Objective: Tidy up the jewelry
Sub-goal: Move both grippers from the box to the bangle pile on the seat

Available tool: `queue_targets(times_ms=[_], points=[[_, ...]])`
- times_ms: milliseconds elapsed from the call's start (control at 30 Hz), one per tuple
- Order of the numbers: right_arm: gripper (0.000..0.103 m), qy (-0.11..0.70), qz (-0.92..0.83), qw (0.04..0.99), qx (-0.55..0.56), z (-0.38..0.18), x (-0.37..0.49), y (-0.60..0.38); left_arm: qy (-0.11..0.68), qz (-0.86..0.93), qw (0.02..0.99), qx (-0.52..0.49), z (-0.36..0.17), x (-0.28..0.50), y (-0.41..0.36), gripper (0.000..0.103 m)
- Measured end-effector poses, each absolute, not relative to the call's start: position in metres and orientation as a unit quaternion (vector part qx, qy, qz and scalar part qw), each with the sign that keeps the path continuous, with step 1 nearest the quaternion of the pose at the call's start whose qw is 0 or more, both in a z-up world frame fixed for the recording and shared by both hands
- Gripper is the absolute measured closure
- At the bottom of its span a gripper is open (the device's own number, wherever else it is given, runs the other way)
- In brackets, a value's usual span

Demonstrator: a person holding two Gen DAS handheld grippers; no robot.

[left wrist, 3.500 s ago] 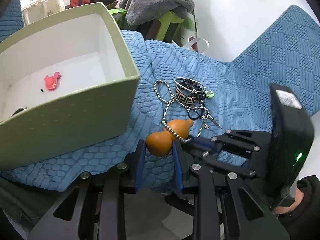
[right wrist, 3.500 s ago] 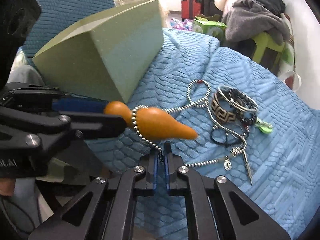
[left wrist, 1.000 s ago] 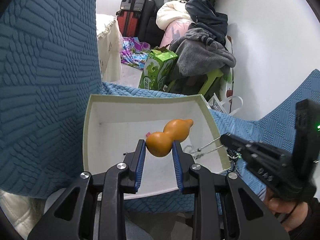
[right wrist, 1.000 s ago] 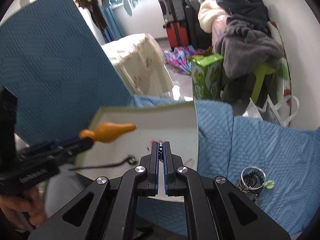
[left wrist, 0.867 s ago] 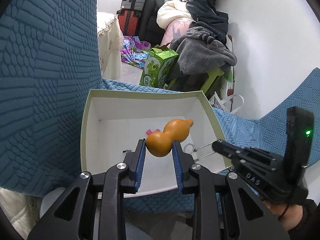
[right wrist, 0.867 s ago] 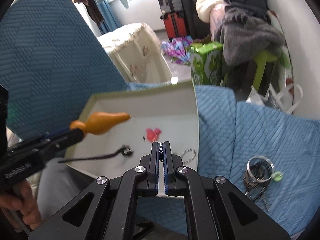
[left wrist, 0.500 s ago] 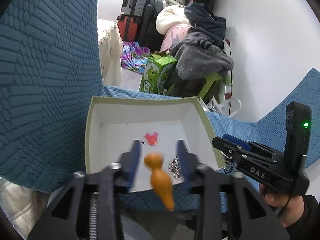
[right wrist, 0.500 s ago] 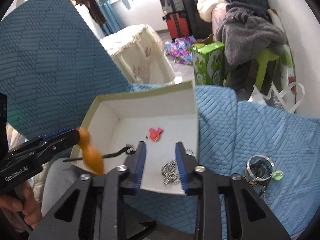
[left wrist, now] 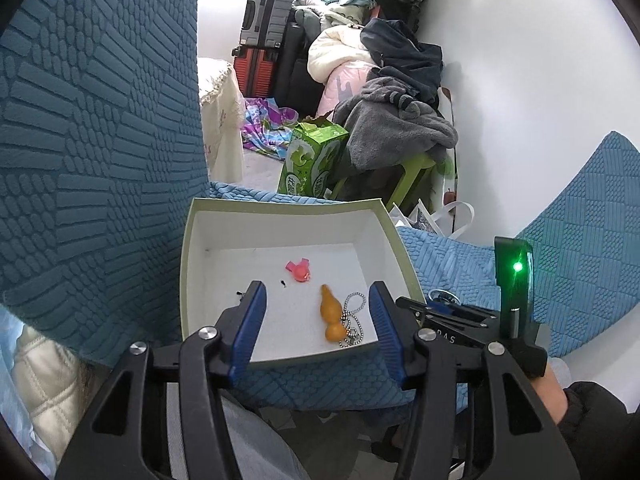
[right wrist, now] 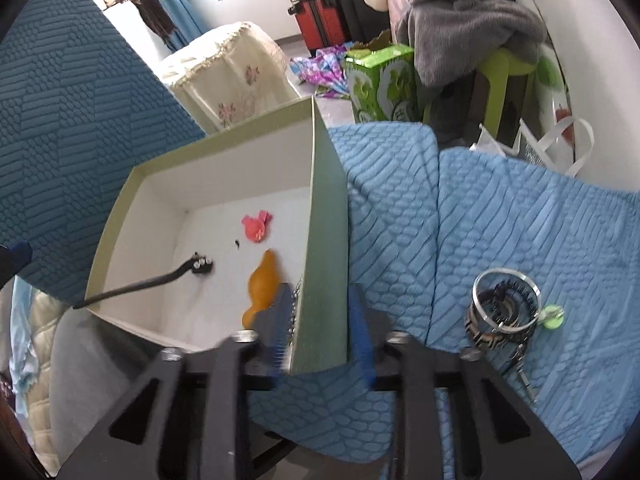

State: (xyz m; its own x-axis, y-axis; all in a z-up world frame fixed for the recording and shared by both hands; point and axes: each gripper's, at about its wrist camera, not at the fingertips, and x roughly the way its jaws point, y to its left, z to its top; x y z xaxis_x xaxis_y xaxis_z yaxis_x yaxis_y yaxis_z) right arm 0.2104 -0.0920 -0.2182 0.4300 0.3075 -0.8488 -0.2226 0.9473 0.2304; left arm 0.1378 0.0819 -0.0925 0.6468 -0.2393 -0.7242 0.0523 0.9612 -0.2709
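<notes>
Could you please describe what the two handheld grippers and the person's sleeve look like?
Both the left gripper and the right gripper have black linkage frames, silver bolts and ribbed blue pads. The right one carries a lit green lamp and white lettering. The sleeve is black.

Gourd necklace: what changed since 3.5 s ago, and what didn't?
The orange gourd and its bead chain went from the blue cover up into the green box and now lie on its floor, let go. The left gripper has just opened and is empty; the right gripper opened, has been closing again, and straddles the box wall. The pink charm and the bangle pile stayed put.
</notes>
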Motion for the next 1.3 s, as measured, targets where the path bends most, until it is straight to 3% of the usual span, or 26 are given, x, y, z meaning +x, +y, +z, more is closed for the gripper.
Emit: queue_targets(times_ms=[233,800,1300], points=[[0.091,0.510,0.155,0.846,0.025,-0.216,0.202,-0.088,0.410,-0.083,0.902,-0.110,-0.088,0.134,0.078,0.049],[0.087,0.523,0.155,0.837,0.047,-0.211,0.167,-0.099,0.404,-0.094,0.904,-0.105,-0.084,0.126,0.061,0.049],[0.087,0.399,0.143,0.905,0.030,-0.102,0.130,-0.153,0.378,-0.114,0.913,-0.102,-0.064,0.122,0.027,0.049]])
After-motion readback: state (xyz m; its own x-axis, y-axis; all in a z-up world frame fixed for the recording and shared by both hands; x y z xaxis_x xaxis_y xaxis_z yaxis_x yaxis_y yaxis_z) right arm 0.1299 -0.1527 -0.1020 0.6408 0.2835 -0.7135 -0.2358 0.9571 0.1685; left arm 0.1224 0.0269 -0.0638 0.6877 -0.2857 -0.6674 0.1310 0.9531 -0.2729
